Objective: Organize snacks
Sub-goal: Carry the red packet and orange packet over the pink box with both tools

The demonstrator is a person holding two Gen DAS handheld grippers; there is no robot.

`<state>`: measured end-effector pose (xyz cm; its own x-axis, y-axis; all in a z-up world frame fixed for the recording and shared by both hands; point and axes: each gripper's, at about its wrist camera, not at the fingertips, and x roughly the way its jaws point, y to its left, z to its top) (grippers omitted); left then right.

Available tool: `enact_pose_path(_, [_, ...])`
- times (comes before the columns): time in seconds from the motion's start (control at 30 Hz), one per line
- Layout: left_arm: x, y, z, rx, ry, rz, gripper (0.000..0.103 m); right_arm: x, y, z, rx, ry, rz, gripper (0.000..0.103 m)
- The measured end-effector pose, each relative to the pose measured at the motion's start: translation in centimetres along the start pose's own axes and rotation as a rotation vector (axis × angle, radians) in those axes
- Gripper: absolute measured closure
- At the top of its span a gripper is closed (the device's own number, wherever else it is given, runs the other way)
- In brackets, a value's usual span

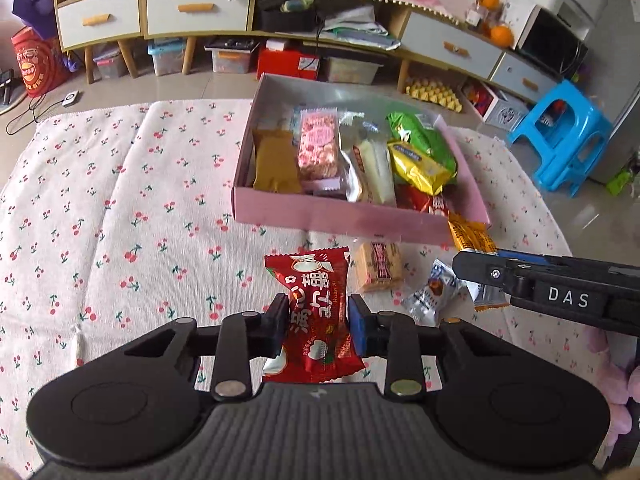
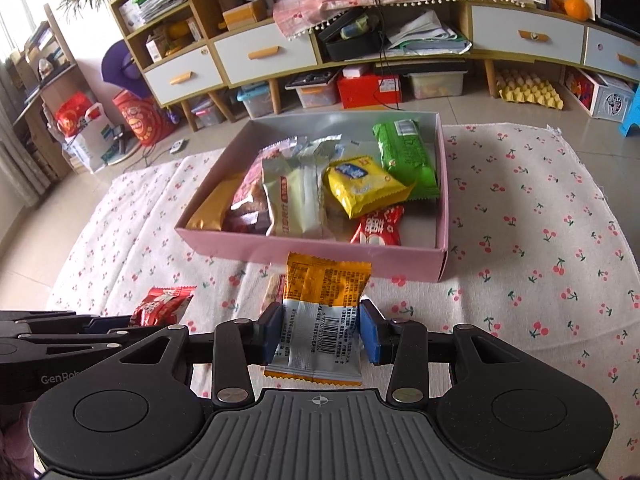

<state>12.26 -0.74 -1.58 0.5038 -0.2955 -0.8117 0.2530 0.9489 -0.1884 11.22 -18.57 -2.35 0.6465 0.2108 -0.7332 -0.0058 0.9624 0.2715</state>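
Note:
A pink box (image 1: 340,220) on the cherry-print cloth holds several snack packets, among them green (image 1: 420,140), yellow (image 1: 420,168) and pink (image 1: 318,148) ones. My left gripper (image 1: 318,312) is shut on a red snack packet (image 1: 316,280), held above the cloth in front of the box. My right gripper (image 2: 322,320) is shut on an orange-and-silver packet (image 2: 326,284) just before the box's near wall (image 2: 240,246). In the left wrist view the right gripper (image 1: 464,268) reaches in from the right. The left gripper's red packet (image 2: 164,304) shows at lower left in the right wrist view.
A beige cracker pack (image 1: 380,266) and a silver-blue packet (image 1: 432,296) lie loose on the cloth (image 1: 140,200) near the box. Behind stand a low cabinet with drawers (image 1: 192,12), storage bins on the floor and a blue stool (image 1: 560,132) at right.

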Motion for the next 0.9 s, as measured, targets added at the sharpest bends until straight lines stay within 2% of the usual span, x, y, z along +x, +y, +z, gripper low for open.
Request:
enact_pose_path(0.33, [1.3, 0.5, 3.4, -0.067, -0.130, -0.035, 0.074, 1.9, -1.1, 3.4, 0.136, -0.081, 0.049, 0.063])
enact_pose_path(0.5, [2.4, 0.5, 5.2, -0.016, -0.169, -0.010, 0.074, 3.4, -2.2, 5.0, 0.230, -0.110, 0.063, 0.063])
enact_pose_path(0.67, [4.4, 0.3, 8.2, 0.049, -0.170, 0.008, 0.074, 5.0, -3.8, 7.2, 0.299, -0.109, 0.073, 0.063])
enact_pose_path(0.9, [6.7, 0.1, 10.2, 0.094, -0.180, 0.039, 0.073, 7.2, -6.1, 8.7, 0.340, -0.116, 0.079, 0.063])
